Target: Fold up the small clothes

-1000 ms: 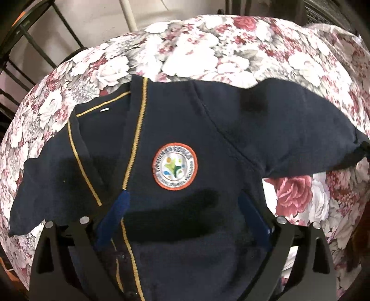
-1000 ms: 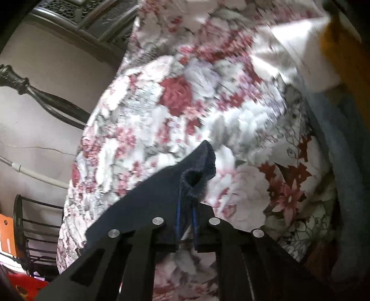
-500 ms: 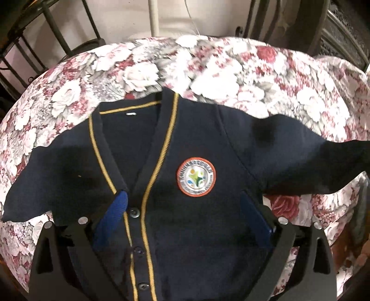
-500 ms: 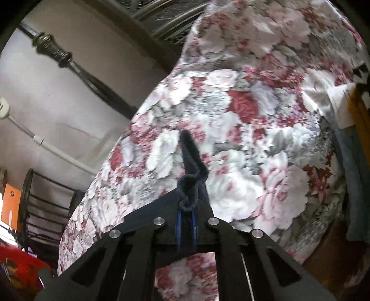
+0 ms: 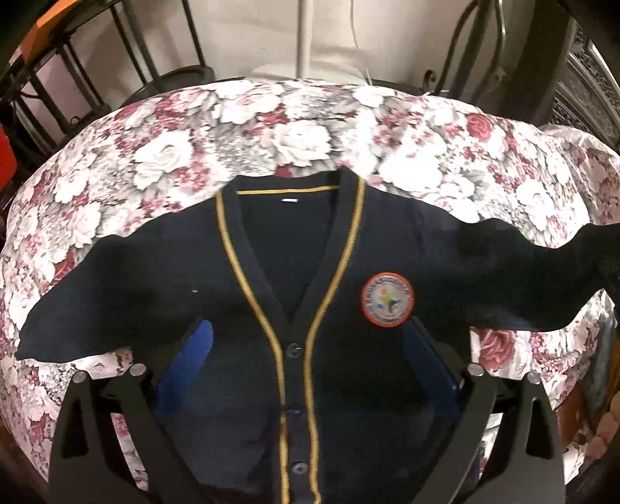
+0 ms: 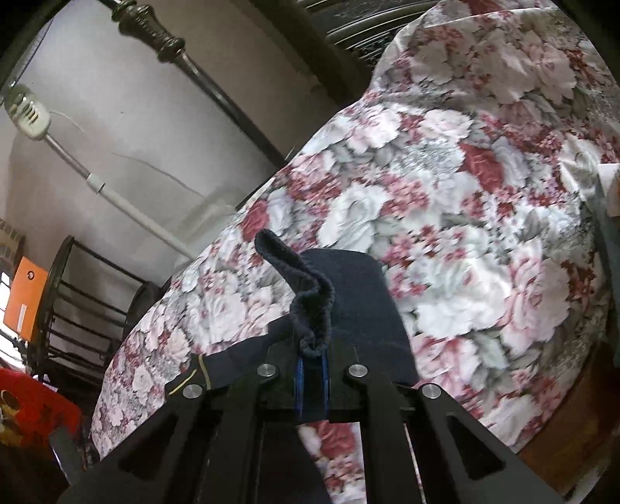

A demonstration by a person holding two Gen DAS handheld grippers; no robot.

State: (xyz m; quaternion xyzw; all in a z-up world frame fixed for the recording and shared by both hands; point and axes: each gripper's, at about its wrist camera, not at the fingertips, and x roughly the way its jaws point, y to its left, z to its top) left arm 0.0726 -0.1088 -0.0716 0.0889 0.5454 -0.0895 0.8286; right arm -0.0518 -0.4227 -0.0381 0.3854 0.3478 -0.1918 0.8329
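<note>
I see a dark navy knitted cardigan with yellow trim and a round orange-rimmed badge, on a bedsheet with pink, red and white roses.

The cardigan is matt navy knit with a ribbed cuff (slightly fuzzy); the floral bedcover is smooth printed cloth.

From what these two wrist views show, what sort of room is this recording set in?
Probably a home bedroom: a floral bedsheet covers a bed with a dark metal bed frame, and a navy school cardigan lies spread on it.
</note>
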